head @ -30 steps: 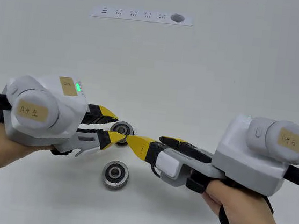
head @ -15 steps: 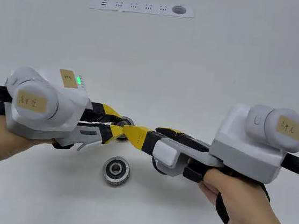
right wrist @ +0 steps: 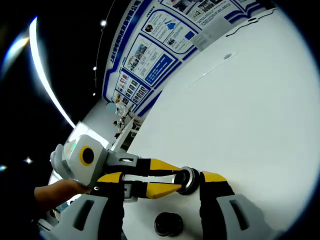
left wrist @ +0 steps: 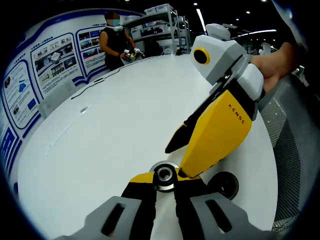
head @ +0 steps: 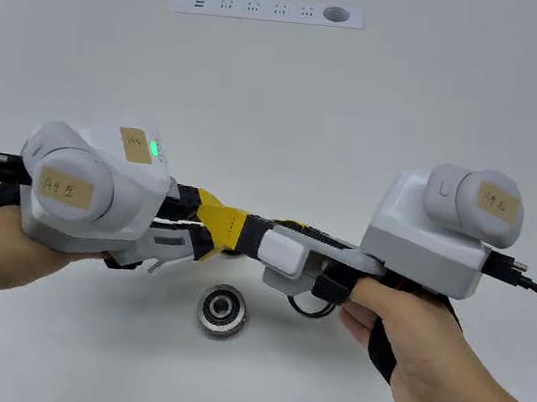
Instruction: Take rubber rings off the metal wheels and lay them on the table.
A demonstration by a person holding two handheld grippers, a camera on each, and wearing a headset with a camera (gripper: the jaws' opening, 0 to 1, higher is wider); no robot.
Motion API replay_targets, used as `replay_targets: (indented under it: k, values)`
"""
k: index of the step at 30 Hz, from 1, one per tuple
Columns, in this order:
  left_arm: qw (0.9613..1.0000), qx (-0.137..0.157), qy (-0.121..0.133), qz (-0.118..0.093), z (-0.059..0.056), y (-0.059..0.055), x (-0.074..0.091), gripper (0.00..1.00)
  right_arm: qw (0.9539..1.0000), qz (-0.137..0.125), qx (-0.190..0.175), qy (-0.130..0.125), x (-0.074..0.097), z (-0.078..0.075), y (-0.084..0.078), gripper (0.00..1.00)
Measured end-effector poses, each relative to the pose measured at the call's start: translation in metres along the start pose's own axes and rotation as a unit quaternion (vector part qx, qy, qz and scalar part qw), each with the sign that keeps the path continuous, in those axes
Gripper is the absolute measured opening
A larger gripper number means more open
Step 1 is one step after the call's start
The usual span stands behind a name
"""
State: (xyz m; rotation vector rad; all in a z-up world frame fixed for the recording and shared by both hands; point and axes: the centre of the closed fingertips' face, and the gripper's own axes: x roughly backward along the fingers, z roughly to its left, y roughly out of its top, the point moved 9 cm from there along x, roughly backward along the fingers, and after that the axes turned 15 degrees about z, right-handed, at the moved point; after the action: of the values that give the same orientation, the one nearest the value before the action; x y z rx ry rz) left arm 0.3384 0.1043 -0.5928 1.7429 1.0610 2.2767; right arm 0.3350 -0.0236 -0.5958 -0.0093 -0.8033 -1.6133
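Note:
A metal wheel with a dark rubber ring sits between the yellow tips of my left gripper, which is shut on it above the table. From the right, my right gripper reaches in with its jaws apart, and its yellow jaw touches the wheel's edge. In the right gripper view the same wheel lies by my right jaw tip, with the left gripper holding it. In the head view the left gripper and the right gripper overlap and hide that wheel. A second wheel lies on the table below them.
A white power strip lies at the far side of the white table. A thin black loop shows under the right gripper's body. A person stands far behind the table.
My right gripper has moved left until its jaws overlap the left gripper's tips and cover the held wheel. The left gripper still holds its wheel, and the second wheel stays on the table.

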Motion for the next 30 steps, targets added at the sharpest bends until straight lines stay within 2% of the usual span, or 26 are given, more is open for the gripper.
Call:
replay_targets:
  k: [14,23,30]
  values:
    - [1.0000,0.000,-0.002,-0.003,0.0009,-0.0011,-0.0003,0.13,0.9998,0.011,-0.011,0.011,-0.0068,-0.0017,-0.0033,0.63]
    - [1.0000,-0.001,-0.002,-0.001,0.0011,-0.0010,-0.0004,0.13,0.9998,0.019,-0.007,0.008,-0.0091,-0.0021,-0.0053,0.64]
    - [1.0000,-0.003,-0.001,0.001,0.0008,-0.0005,-0.0004,0.13,0.9993,0.036,0.005,0.003,-0.0094,-0.0013,-0.0081,0.64]
